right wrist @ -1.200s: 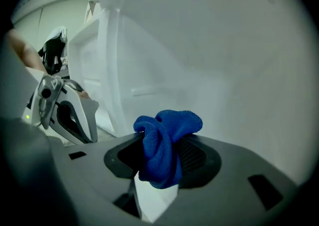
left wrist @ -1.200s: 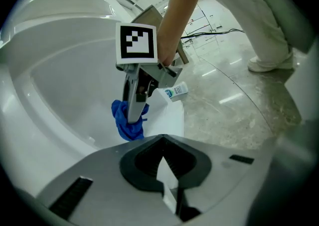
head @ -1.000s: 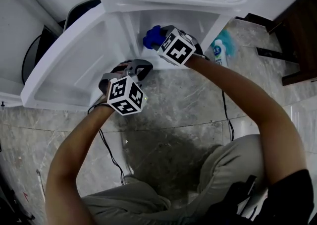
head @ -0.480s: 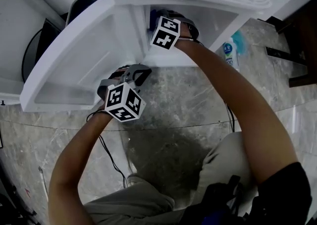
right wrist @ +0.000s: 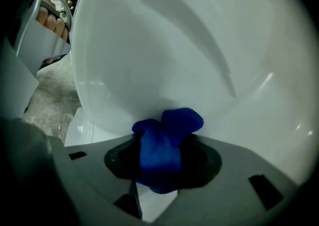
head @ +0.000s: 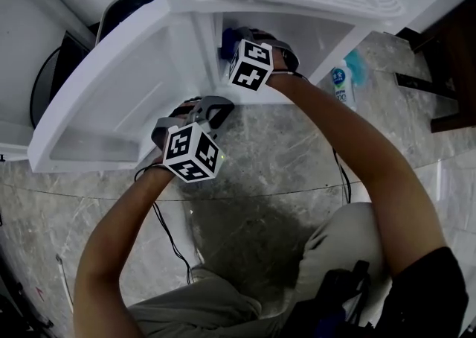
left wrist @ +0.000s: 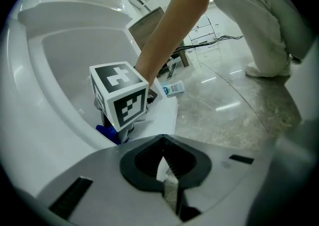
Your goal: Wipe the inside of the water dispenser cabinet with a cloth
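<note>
Since a second ago my left gripper (left wrist: 167, 177), jaws together by the open door (head: 104, 106), has barely shifted, while my right gripper (right wrist: 159, 170) has rolled deeper into the cabinet (right wrist: 199, 46), clamped on the blue cloth (right wrist: 167, 135). The cloth is bunched, so a hard drag could tug it loose or skip patches.

- White cabinet (head: 327, 35), door (head: 104, 106) swung open toward 8 o'clock
- Blue cloth (right wrist: 167, 145), wadded against its inner wall, at 6 o'clock in the right gripper view
</note>
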